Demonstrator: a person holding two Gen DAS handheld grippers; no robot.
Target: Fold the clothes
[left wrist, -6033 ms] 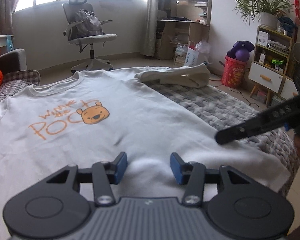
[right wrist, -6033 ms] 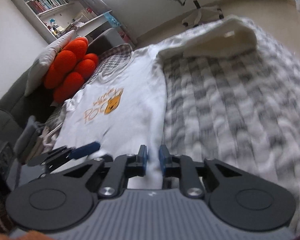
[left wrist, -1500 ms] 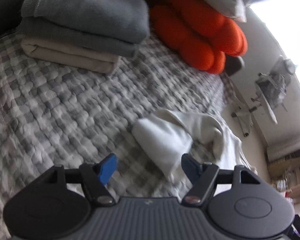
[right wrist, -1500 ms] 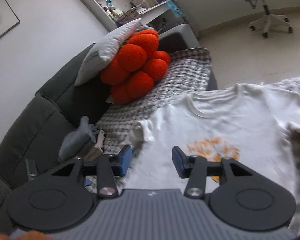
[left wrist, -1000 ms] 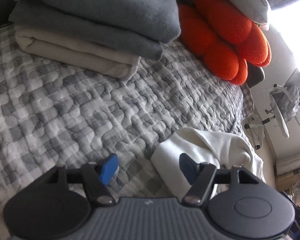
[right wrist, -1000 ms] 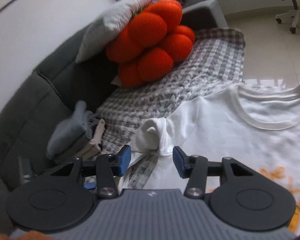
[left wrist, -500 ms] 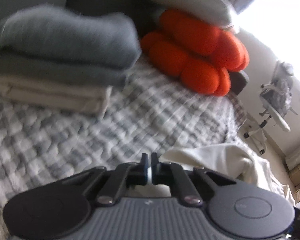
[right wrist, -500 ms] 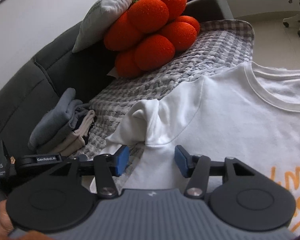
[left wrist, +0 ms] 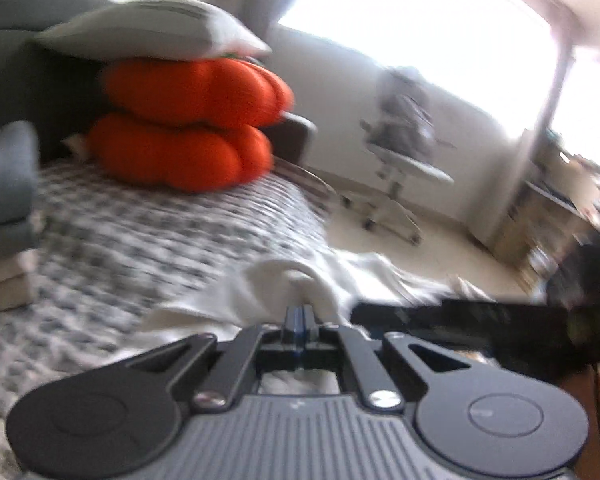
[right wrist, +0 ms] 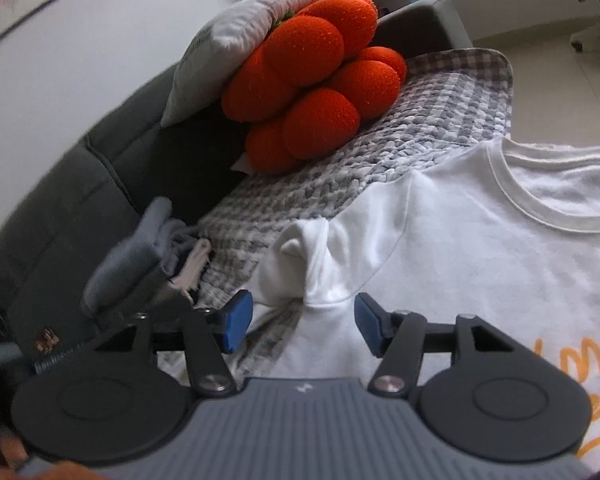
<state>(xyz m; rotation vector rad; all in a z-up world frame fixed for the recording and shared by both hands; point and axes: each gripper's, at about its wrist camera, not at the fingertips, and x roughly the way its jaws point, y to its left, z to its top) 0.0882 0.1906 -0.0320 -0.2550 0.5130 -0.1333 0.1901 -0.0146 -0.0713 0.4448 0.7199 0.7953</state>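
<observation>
A white T-shirt (right wrist: 480, 264) with orange print lies flat on the grey checked blanket (right wrist: 380, 152). Its sleeve (right wrist: 296, 256) is bunched up at the shirt's left side. In the blurred left wrist view, my left gripper (left wrist: 299, 316) is shut, and the sleeve (left wrist: 284, 280) rises in a peak to its tips. My right gripper (right wrist: 304, 324) hovers low over the armpit seam. Its jaws are opening, and shirt cloth lies beneath the blue pads (right wrist: 238, 320) without being pressed. It also shows as a dark bar (left wrist: 460, 316) in the left wrist view.
An orange plush cushion (right wrist: 316, 92) and a white pillow (right wrist: 236, 40) lean on the dark grey sofa back (right wrist: 80, 200). A folded stack of grey and beige clothes (right wrist: 140, 248) sits left of the sleeve. An office chair (left wrist: 404, 148) stands on the floor beyond.
My left gripper closed on the sleeve's edge, rolled and lifted. My right gripper sank closer to the shirt's armpit while its jaws widened.
</observation>
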